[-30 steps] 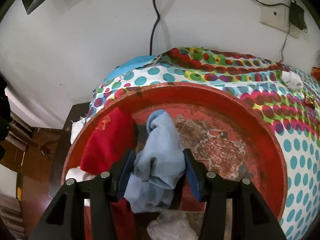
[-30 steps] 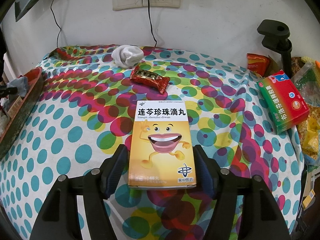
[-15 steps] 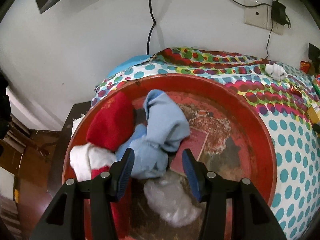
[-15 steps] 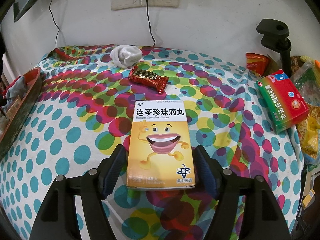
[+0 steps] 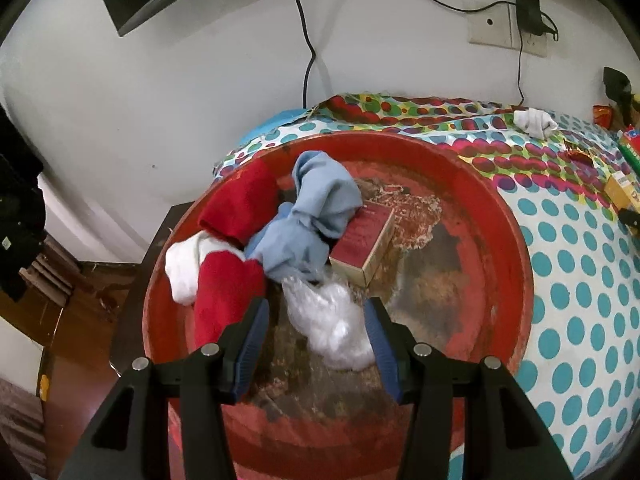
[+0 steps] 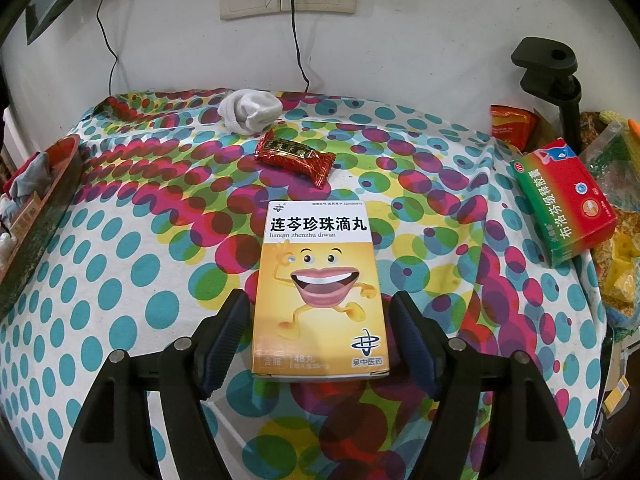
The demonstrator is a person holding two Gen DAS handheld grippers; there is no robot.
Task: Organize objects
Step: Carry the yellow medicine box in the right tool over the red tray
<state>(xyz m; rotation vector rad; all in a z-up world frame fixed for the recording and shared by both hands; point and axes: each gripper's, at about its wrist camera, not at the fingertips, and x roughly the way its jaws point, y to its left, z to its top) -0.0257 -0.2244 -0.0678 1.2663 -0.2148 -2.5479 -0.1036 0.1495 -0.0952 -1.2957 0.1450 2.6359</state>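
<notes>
Since a second ago the left gripper (image 5: pixel 316 320) has drawn back from the light blue cloth (image 5: pixel 316 216) it was clamped on; the cloth now lies loose in the red tray (image 5: pixel 508 248), draped against a red cloth (image 5: pixel 236 208) and over the corner of a small dark-red box (image 5: pixel 364 240); the gripper's jaws stand apart with nothing pressed between them, a crumpled clear plastic bag (image 5: pixel 336 320) lying in the tray beneath the gap; a red-and-white sock (image 5: pixel 208 276) rests at the tray's left side. The right gripper (image 6: pixel 318 336) has widened and its jaws are opening; the yellow medicine box (image 6: pixel 320 292) lies flat on the dotted cloth of the worktop (image 6: pixel 120 280) between the pads, a thin gap showing on each side, so it is not gripped. Beyond the box sit a dark-red snack packet (image 6: pixel 294 158) and a balled white sock (image 6: pixel 250 114) near the wall; a red-and-green box (image 6: pixel 564 200) lies at the worktop's right edge; the tray's rim shows at the far left.
</notes>
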